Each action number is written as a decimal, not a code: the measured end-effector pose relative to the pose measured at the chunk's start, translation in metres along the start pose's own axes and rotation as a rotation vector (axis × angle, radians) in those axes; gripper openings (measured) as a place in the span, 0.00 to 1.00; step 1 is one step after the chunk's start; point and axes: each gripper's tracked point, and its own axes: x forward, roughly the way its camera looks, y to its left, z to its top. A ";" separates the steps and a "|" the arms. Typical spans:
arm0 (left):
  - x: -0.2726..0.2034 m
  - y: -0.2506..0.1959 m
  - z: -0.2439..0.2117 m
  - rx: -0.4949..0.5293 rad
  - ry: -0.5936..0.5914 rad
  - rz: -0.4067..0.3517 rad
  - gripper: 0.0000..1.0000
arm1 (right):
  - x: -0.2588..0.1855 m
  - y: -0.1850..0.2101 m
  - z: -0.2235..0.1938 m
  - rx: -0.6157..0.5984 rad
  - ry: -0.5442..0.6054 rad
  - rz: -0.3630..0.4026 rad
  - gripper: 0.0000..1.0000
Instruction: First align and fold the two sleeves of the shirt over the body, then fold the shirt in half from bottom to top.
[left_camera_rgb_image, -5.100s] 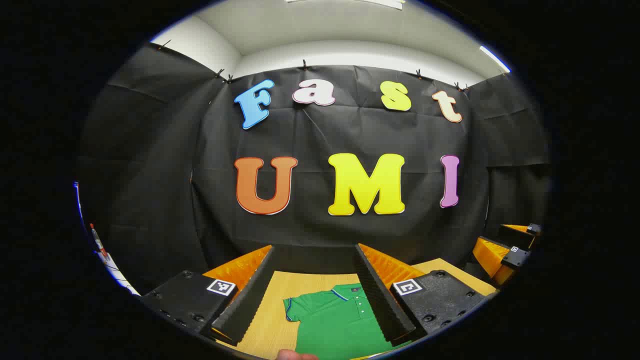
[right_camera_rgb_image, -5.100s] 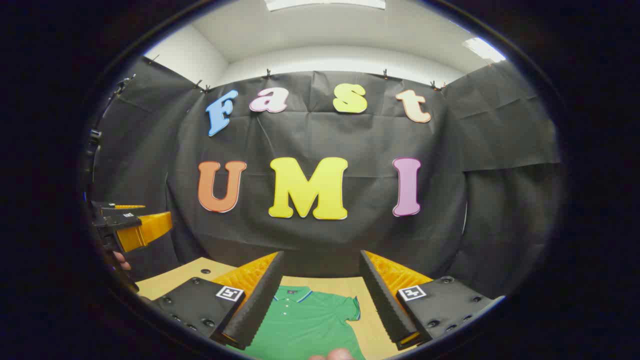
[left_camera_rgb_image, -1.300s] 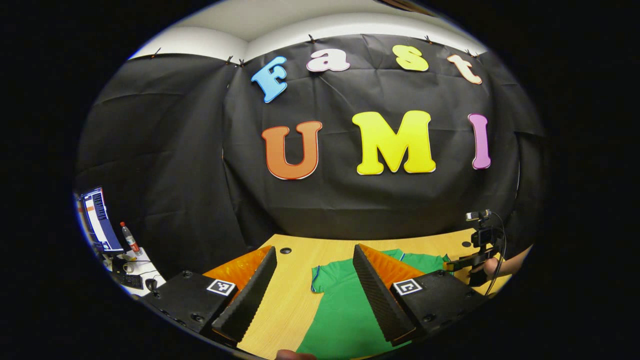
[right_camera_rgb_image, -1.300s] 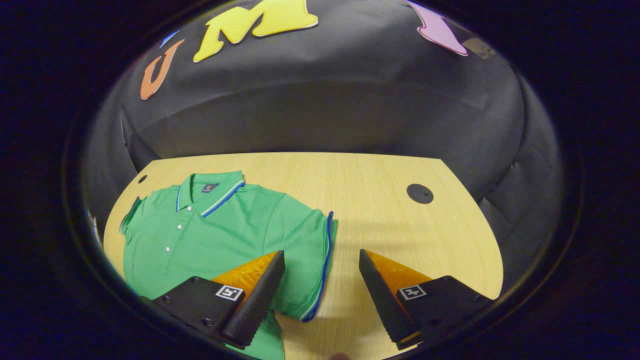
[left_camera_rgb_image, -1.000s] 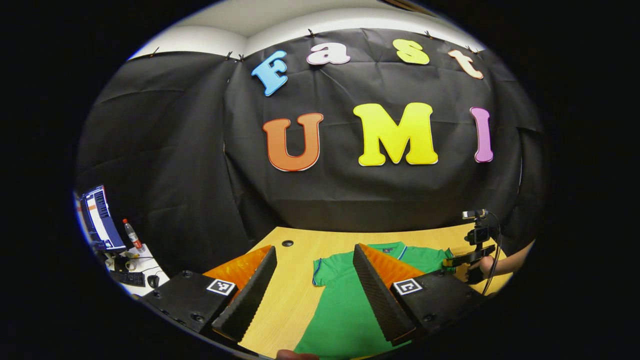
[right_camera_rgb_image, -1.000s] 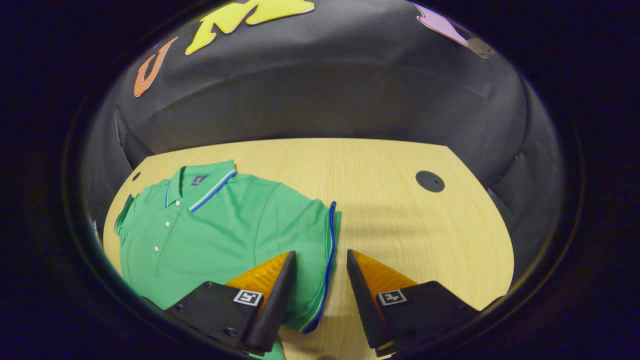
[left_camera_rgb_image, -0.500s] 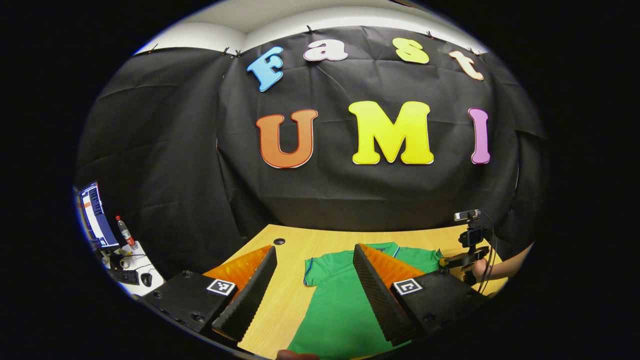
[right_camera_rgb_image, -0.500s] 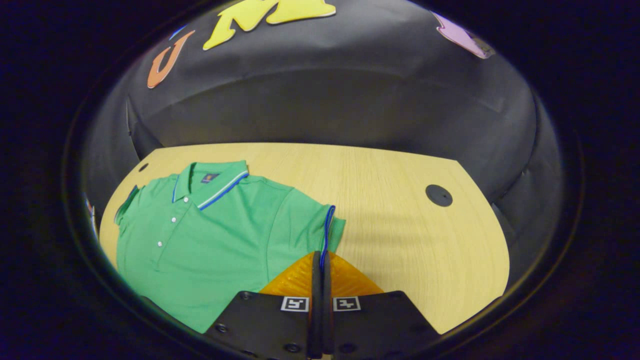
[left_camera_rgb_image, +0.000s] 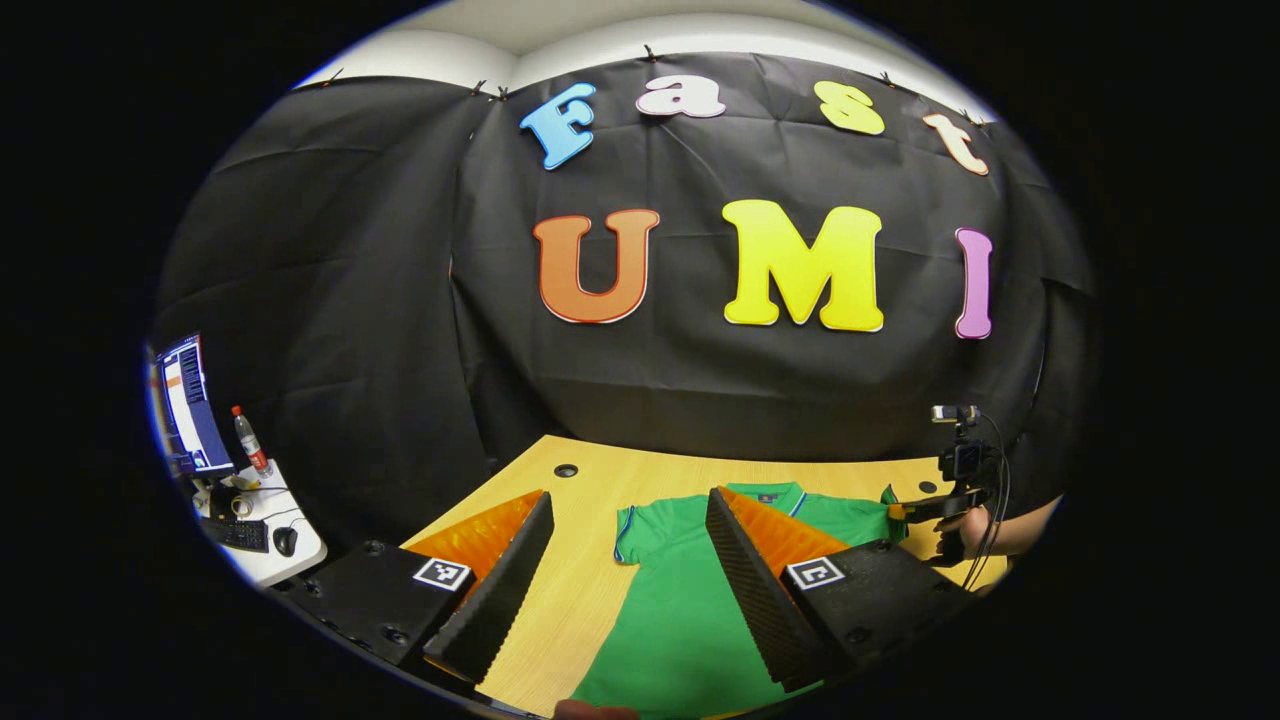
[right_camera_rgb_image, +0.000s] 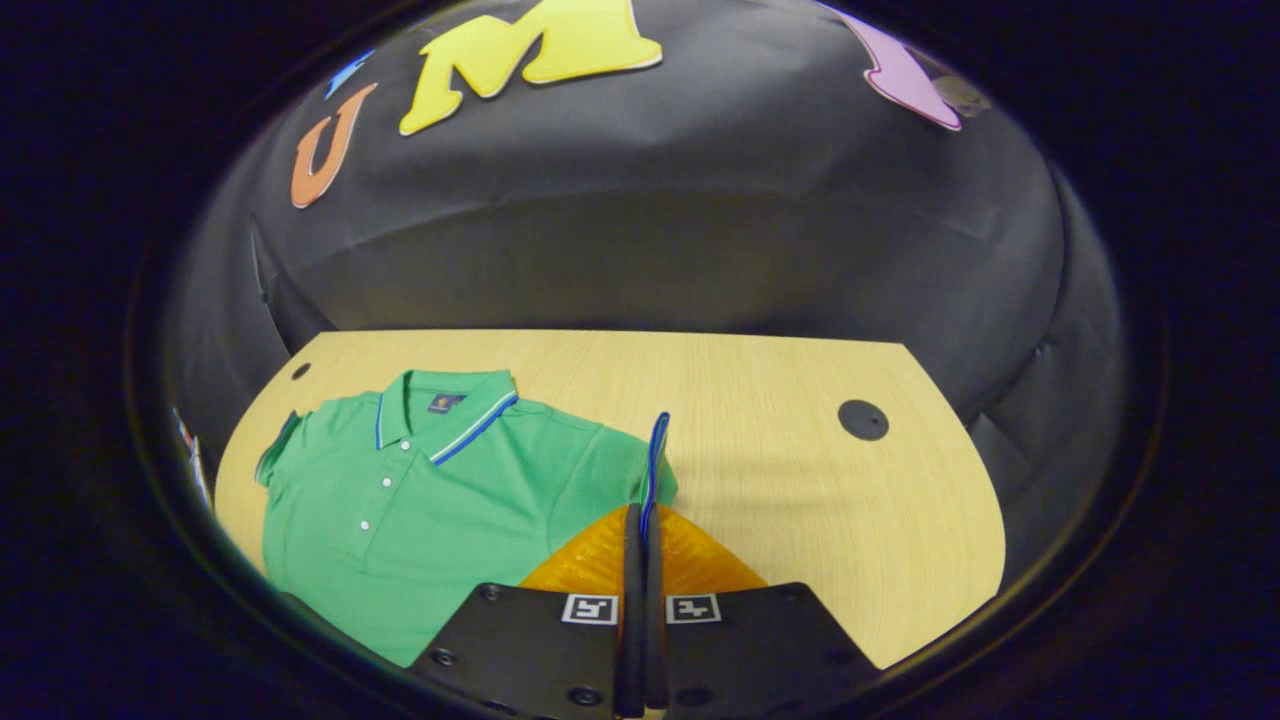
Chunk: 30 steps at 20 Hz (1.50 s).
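green polo shirt (right_camera_rgb_image: 420, 500) laid on pale wooden worktop (right_camera_rgb_image: 800, 480) | right claw (right_camera_rgb_image: 640, 520) clamped on blue-edged sleeve (right_camera_rgb_image: 652, 460) | left claw (left_camera_rgb_image: 625, 560) held wide | black cloth wall (left_camera_rgb_image: 350, 300) behind

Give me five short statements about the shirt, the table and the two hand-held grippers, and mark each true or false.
1. The right hand-held gripper is shut on the shirt's blue-trimmed sleeve. True.
2. The left hand-held gripper grips the other sleeve. False: its fingers are spread wide and hold nothing.
3. The green shirt lies collar toward the booth's wall. True.
4. The shirt is already folded in half. False: its body lies flat and unfolded on the table.
5. The shirt's button placket faces up. True.
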 end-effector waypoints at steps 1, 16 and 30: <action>0.001 0.003 -0.001 -0.009 -0.001 0.002 0.99 | -0.003 0.001 0.001 -0.002 0.000 0.001 0.03; -0.005 0.064 -0.004 -0.062 -0.013 0.064 0.99 | 0.008 0.143 0.016 -0.190 -0.003 0.079 0.06; 0.016 0.065 -0.009 -0.085 -0.022 -0.084 0.99 | -0.115 0.141 0.051 -0.126 -0.186 0.040 0.95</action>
